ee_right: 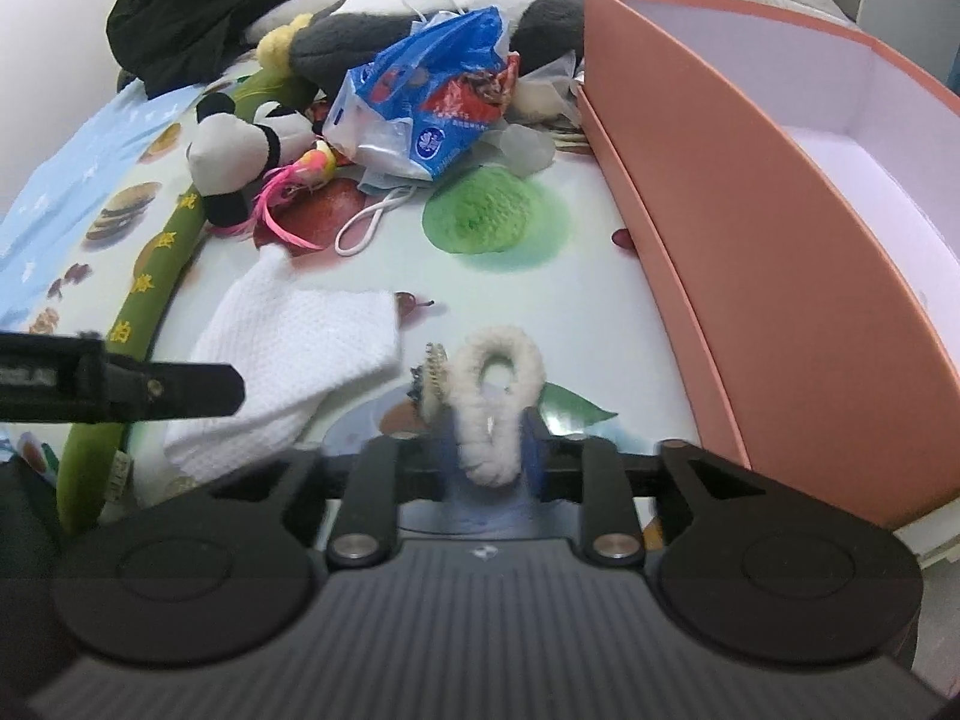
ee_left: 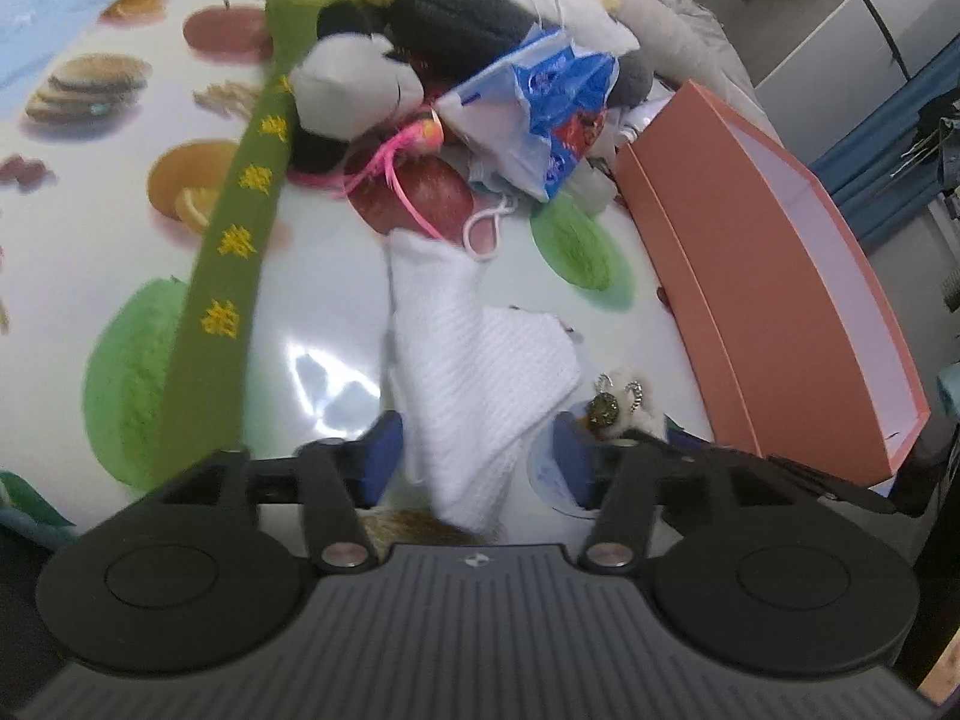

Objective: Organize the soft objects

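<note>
A white waffle-weave cloth (ee_left: 480,384) (ee_right: 300,354) lies crumpled on the fruit-print tablecloth (ee_left: 336,276). Its near end sits between the blue pads of my left gripper (ee_left: 477,462), whose jaws stand wide apart and do not press it. A fluffy white loop (ee_right: 495,396) (ee_left: 636,414) with a small metal ornament (ee_right: 435,381) lies just right of the cloth. My right gripper (ee_right: 491,456) straddles its near end, with a small gap showing on each side. In the right wrist view, part of the left gripper's finger (ee_right: 180,387) pokes in from the left.
An open orange box (ee_left: 780,300) (ee_right: 750,240) with a white inside stands at the right. Farther back are a panda plush (ee_left: 354,84) (ee_right: 240,150), a blue plastic bag (ee_left: 540,102) (ee_right: 426,102), a dark grey plush (ee_left: 462,6) and a black garment (ee_right: 198,0). A long green strap (ee_left: 240,228) (ee_right: 150,276) runs along the left.
</note>
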